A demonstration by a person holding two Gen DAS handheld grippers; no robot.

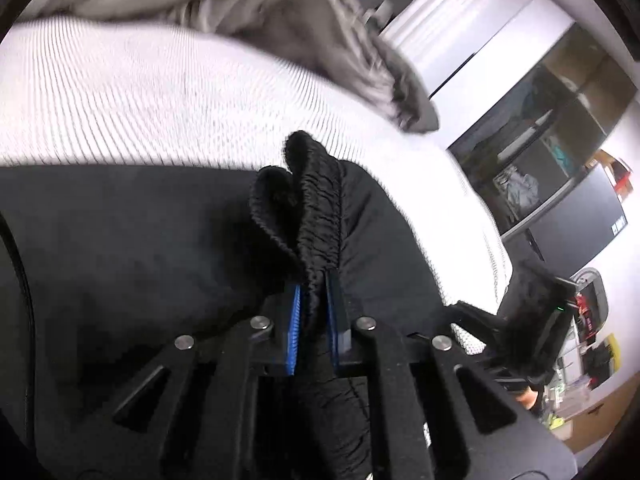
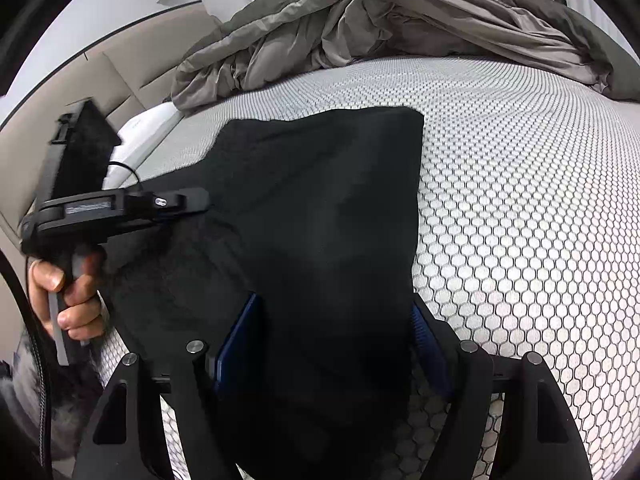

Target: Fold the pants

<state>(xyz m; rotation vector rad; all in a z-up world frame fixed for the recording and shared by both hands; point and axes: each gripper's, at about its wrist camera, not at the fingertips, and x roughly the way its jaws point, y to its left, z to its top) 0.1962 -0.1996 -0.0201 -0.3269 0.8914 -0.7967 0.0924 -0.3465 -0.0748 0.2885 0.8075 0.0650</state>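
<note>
left gripper (image 1: 314, 312) pinches pants (image 2: 320, 220) waistband (image 1: 316, 216) | right gripper (image 2: 336, 344) gapes, holding nothing | we risk lopsided folding, one-sided lift

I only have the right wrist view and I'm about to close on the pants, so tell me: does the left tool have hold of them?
Observer: Yes. The left tool is shut on the pants, with fabric pinched between its blue pads.
Operator: Which part of them?
Observer: The gathered elastic waistband. It is bunched up and stands out past the tool's tips.
Operator: What lies off the bed on that side?
Observer: A dark shelf unit with a dark screen below it.
</note>
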